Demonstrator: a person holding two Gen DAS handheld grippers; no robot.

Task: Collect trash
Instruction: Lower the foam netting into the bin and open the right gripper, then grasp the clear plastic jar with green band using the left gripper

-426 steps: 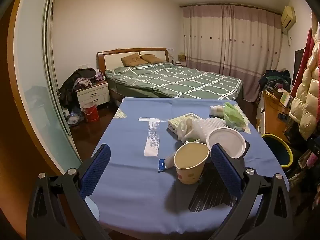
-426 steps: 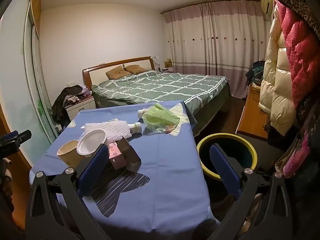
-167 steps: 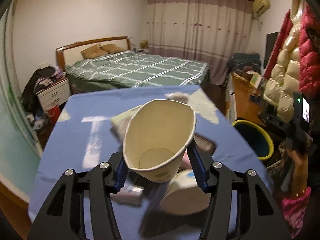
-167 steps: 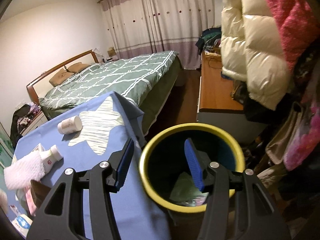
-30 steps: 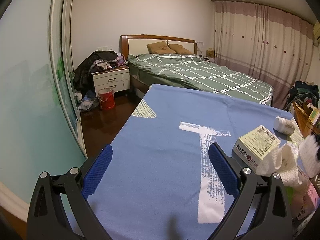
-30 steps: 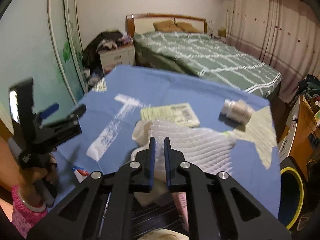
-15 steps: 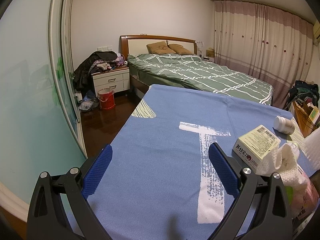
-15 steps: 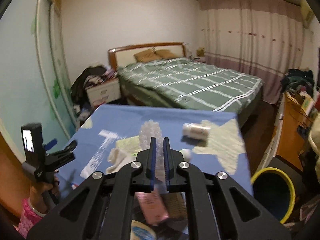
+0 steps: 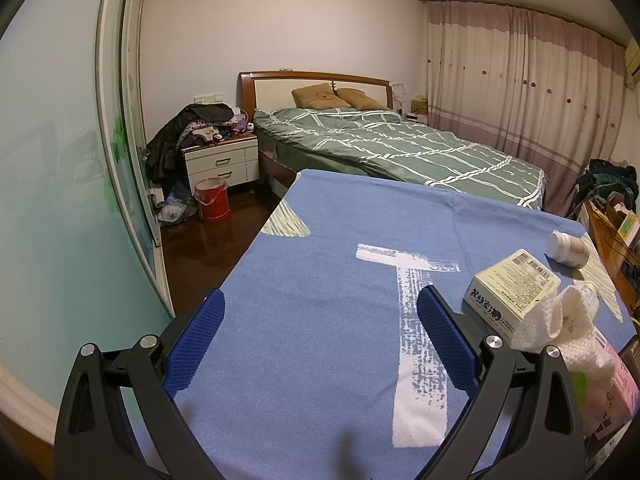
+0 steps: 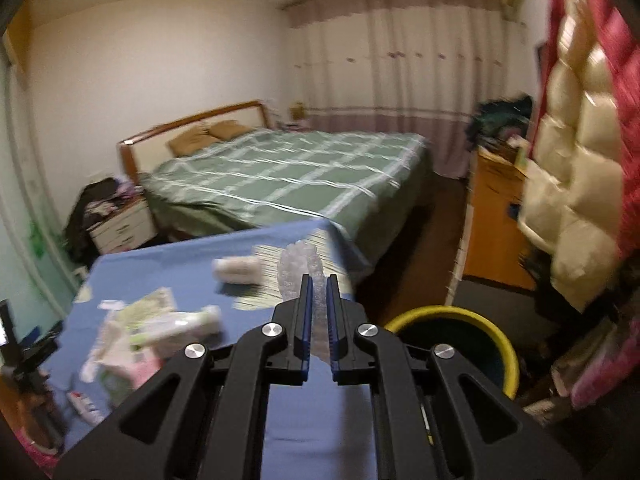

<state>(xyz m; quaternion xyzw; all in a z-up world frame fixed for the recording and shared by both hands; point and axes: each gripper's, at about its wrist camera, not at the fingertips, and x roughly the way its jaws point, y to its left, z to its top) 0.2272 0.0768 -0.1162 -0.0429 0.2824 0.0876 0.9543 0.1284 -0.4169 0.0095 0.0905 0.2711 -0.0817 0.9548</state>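
Note:
My right gripper (image 10: 316, 284) is shut on a white foam net sleeve (image 10: 300, 266) and holds it up above the blue table (image 10: 312, 420). The yellow-rimmed trash bin (image 10: 460, 344) stands on the floor just right of it. My left gripper (image 9: 320, 312) is open and empty over the table's left part (image 9: 320, 260). To its right lie a pale green box (image 9: 512, 282), a crumpled white tissue (image 9: 560, 320), a small white bottle (image 9: 568, 248) and a pink pack (image 9: 616, 384). The right wrist view is blurred; the bottle (image 10: 236, 268) and the box (image 10: 156, 300) show on the table there.
A green bed (image 9: 400, 148) stands beyond the table. A nightstand (image 9: 220, 160) with clothes and a red bucket (image 9: 212, 200) are at the left. A glass sliding door (image 9: 60, 180) runs along the left. A wooden desk (image 10: 492, 220) and hanging coats (image 10: 580, 160) are at the right.
My right gripper has lifted the foam net sleeve off the table and swung right toward the bin. The sleeve has left the left wrist view. My left gripper has not moved.

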